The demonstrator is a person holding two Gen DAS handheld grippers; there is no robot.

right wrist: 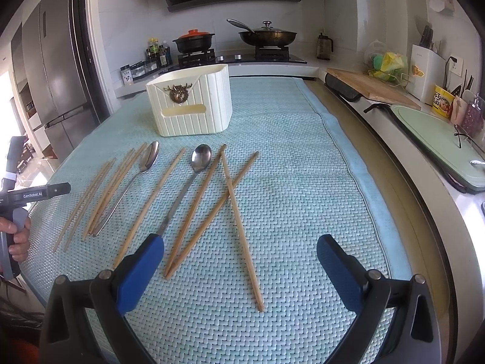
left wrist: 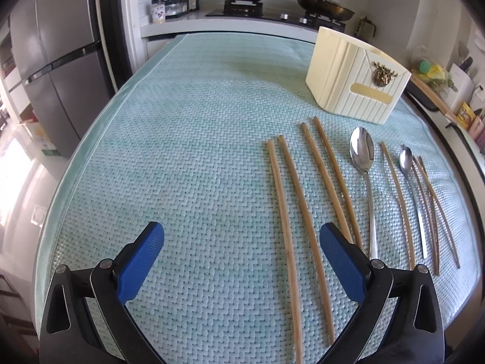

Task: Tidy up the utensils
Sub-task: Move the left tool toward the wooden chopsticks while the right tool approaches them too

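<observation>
Left gripper (left wrist: 242, 242) wide open, empty, above the woven mat (left wrist: 182, 151). Chopsticks (left wrist: 283, 212) and two spoons (left wrist: 363, 163) lie lengthwise, bowls toward the cream holder (left wrist: 348, 82). Right gripper (right wrist: 241, 257) wide open, empty, over three crossed chopsticks (right wrist: 239, 218).

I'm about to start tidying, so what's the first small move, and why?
Probably lower the open right tool onto the chopstick lying crossed over two others; it's on top, nearest, and the cream holder stands behind.
</observation>
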